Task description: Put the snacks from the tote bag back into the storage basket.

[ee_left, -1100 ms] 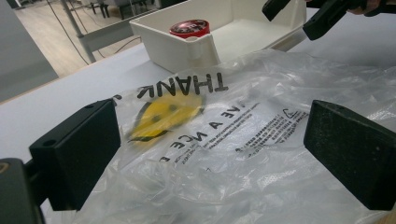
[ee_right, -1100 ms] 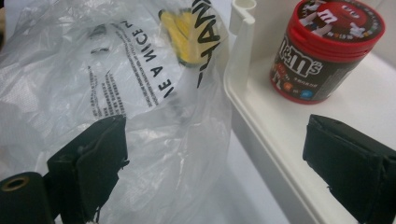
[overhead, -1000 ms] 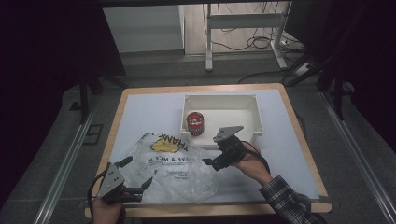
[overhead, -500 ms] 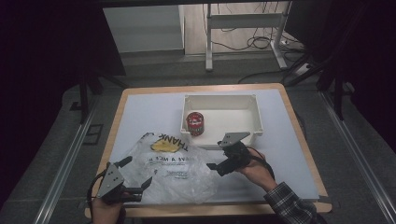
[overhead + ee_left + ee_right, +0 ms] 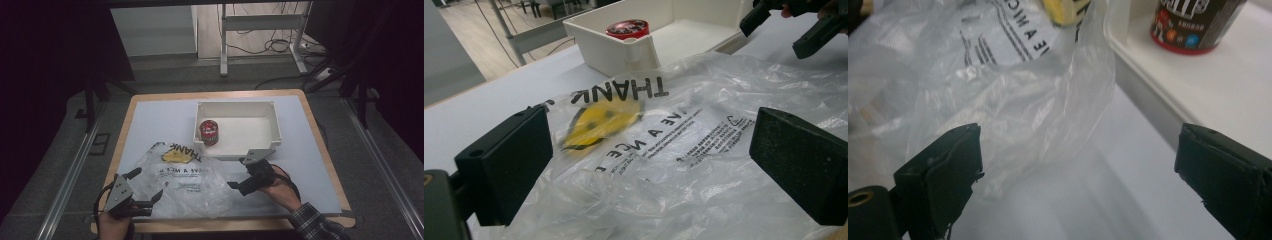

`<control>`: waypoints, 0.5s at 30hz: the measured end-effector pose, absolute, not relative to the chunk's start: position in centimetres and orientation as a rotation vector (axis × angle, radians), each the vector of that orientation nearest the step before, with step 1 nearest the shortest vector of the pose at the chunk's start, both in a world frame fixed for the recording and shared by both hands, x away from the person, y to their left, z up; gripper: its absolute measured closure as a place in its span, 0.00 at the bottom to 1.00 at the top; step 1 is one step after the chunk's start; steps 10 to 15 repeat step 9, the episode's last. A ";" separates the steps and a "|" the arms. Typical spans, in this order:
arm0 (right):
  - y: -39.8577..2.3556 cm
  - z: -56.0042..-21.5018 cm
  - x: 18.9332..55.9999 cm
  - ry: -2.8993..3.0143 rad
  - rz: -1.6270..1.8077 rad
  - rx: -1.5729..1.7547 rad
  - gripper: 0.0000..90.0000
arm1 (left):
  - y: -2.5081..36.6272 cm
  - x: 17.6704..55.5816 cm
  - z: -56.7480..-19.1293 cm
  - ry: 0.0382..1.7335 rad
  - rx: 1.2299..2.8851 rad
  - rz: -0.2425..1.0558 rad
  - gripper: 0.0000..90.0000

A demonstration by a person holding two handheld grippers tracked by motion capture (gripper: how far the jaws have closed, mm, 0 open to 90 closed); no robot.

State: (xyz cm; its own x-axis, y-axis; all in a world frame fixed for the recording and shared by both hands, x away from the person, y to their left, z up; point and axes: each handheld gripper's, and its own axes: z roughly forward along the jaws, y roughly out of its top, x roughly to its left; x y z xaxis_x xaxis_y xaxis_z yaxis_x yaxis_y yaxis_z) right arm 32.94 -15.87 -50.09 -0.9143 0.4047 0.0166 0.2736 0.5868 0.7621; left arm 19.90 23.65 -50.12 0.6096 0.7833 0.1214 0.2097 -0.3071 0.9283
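Note:
A clear plastic bag [image 5: 185,180] printed with black lettering and a yellow face lies crumpled on the near part of the table. My left gripper [image 5: 147,185] rests at its near-left corner, open, with the bag [image 5: 684,150] spread between and beyond its jaws [image 5: 654,165]. My right gripper [image 5: 236,173] is at the bag's right edge, pointing left, open. Its jaws [image 5: 1078,165] have just been opening wider. The bag's edge [image 5: 998,100] lies just ahead of the left jaw, and nothing is pinched. A red can [image 5: 208,131] stands in the white tray [image 5: 235,104].
The tray's near wall [image 5: 1148,85] is close on the right gripper's right side, with the can [image 5: 1193,25] just behind it. From the left gripper the tray's corner [image 5: 604,45] sits beyond the bag. The table's wooden front edge [image 5: 220,225] lies near both hands.
The right gripper has come nearer and lower, from beside the tray's front wall to the bag's right edge. The left gripper and the bag have stayed put.

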 end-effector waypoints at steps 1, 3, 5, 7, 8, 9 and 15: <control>-16.0 -50.3 32.9 2.657 1.226 0.572 0.06 | 23.6 19.9 -50.1 0.802 1.831 0.716 0.04; -16.1 -50.7 32.7 2.665 1.209 0.578 0.06 | 23.6 19.9 -50.1 0.802 1.831 0.716 0.04; -16.2 -51.0 32.7 2.673 1.190 0.580 0.06 | 23.6 19.9 -50.1 0.802 1.831 0.715 0.04; -16.2 -51.1 32.7 2.675 1.182 0.576 0.06 | 23.6 19.9 -50.1 0.802 1.832 0.715 0.04; -16.2 -51.1 32.8 2.676 1.182 0.571 0.06 | 23.6 19.9 -50.1 0.801 1.831 0.716 0.04; -16.2 -51.1 32.8 2.676 1.182 0.571 0.06 | 23.6 19.9 -50.1 0.801 1.831 0.716 0.04; -16.2 -51.1 32.8 2.676 1.182 0.571 0.06 | 23.6 19.9 -50.1 0.801 1.831 0.716 0.04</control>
